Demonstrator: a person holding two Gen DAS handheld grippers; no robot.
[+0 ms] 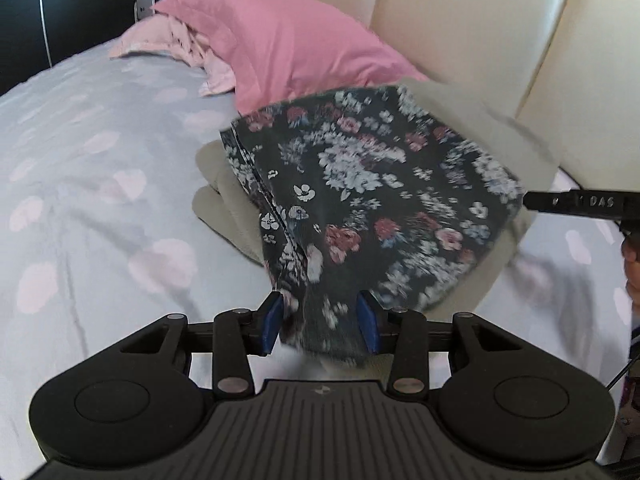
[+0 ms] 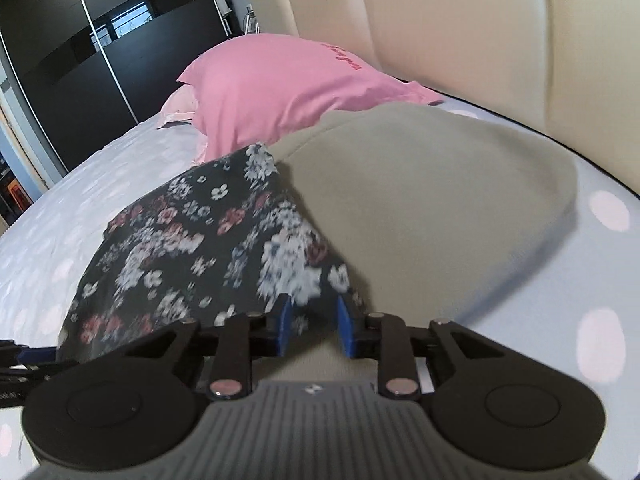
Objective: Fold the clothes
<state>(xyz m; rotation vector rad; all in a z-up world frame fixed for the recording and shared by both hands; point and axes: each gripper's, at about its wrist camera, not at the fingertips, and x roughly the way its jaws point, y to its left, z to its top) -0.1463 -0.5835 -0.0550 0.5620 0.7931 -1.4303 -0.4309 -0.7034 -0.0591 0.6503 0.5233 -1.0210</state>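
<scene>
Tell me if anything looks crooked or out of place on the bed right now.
The dark floral garment sits skewed across the folded beige garment, covering only its left part, its edges not lined up. Cloth lies between the fingers of the left gripper and the right gripper.

text: "DAS" | on: black finger of the right gripper (image 1: 580, 202), left wrist view | pink pillow (image 2: 280, 92): red script embroidery, not legible

A bed (image 1: 92, 168) in a pale grey sheet with pink spots meets a cream padded headboard (image 2: 460, 32). A pink pillow (image 2: 280, 92) lies against it. Dark glossy wardrobe doors (image 2: 80, 56) reflect a bright window.
</scene>
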